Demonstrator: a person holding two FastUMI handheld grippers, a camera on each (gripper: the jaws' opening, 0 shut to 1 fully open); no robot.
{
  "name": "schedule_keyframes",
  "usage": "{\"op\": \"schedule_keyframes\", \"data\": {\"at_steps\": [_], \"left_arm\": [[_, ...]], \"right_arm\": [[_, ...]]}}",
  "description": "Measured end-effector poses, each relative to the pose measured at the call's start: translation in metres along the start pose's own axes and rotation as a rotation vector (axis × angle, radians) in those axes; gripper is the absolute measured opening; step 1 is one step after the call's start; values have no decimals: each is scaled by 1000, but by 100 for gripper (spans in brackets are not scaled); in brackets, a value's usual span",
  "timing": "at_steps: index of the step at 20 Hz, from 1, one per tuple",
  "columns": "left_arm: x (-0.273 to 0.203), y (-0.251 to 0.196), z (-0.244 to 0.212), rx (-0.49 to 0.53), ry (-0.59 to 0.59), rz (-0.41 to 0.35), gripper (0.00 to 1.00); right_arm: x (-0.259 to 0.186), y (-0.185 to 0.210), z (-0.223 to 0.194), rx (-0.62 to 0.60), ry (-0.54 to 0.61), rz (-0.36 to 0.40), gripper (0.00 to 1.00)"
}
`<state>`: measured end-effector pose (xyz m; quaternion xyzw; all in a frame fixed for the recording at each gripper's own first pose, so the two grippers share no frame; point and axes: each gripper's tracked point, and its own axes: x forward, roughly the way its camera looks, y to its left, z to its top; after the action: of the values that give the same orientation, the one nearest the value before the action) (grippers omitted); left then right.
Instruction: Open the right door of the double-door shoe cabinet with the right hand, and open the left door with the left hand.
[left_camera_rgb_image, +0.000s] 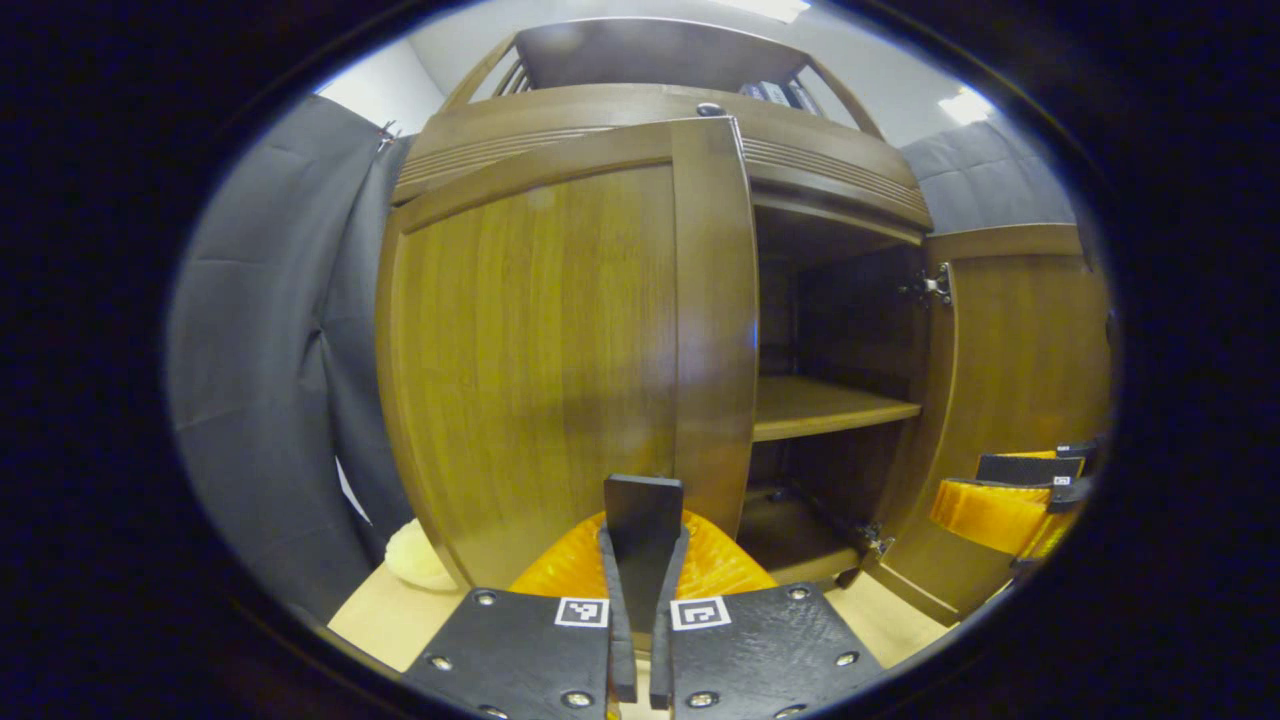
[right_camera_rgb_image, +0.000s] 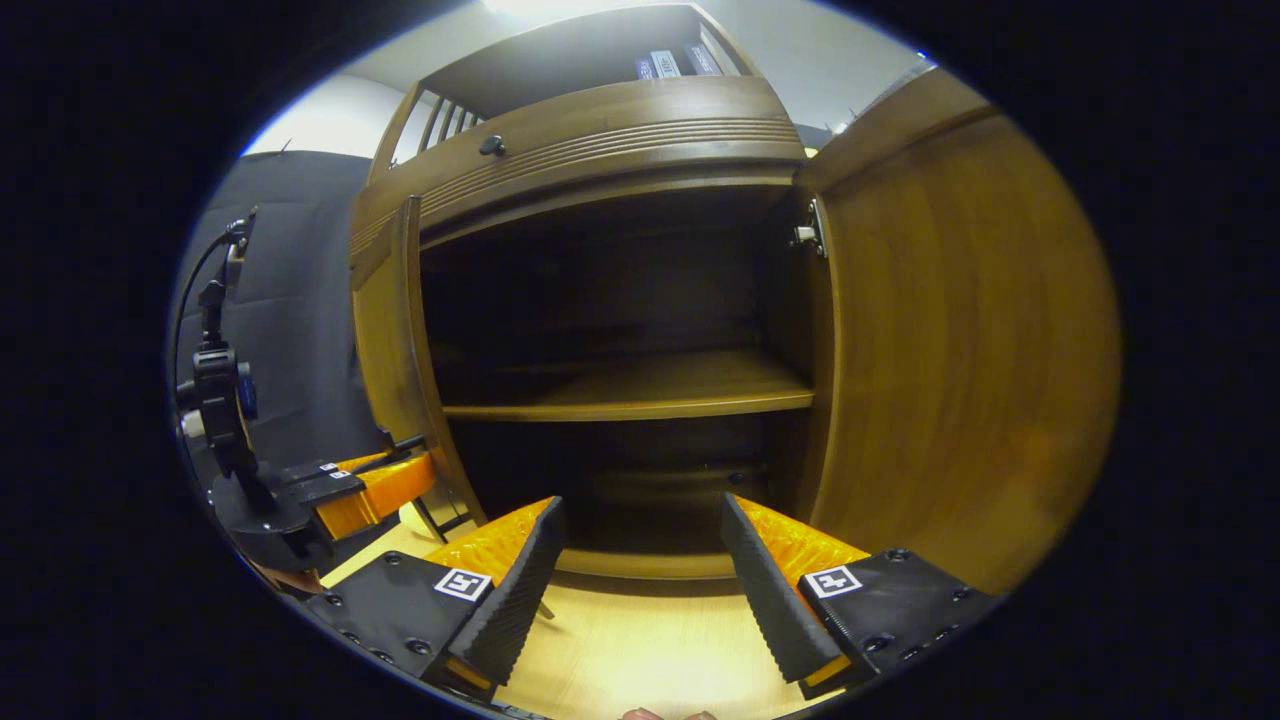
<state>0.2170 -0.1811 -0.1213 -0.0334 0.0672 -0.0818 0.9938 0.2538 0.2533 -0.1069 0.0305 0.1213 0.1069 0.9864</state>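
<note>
The left claw (left_camera_rgb_image: 641, 520) is pressed closed with nothing between its fingers, near the free edge of the partly swung left door (left_camera_rgb_image: 560, 340). The right claw (right_camera_rgb_image: 640, 545) stands wide apart over the worktop (right_camera_rgb_image: 640, 650), facing the shoe cabinet (right_camera_rgb_image: 600, 130). Beyond lies the bare middle shelf (right_camera_rgb_image: 640, 390); the right door (right_camera_rgb_image: 960, 350) stands fully swung out.

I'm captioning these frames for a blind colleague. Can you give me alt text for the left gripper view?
The left tongs, shut, point at the bottom of the cabinet's left door, which is swung partly open. To its right the right door stands wide open, showing a bare shelf inside, with the right tongs near that door's lower part.
</note>
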Motion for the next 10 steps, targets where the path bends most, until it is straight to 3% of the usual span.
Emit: {"op": "schedule_keyframes", "data": {"at_steps": [10], "left_arm": [[-68,41,-5,-21,-38,-14,8]], "right_arm": [[-51,8,-8,6,-31,-131,92]]}}
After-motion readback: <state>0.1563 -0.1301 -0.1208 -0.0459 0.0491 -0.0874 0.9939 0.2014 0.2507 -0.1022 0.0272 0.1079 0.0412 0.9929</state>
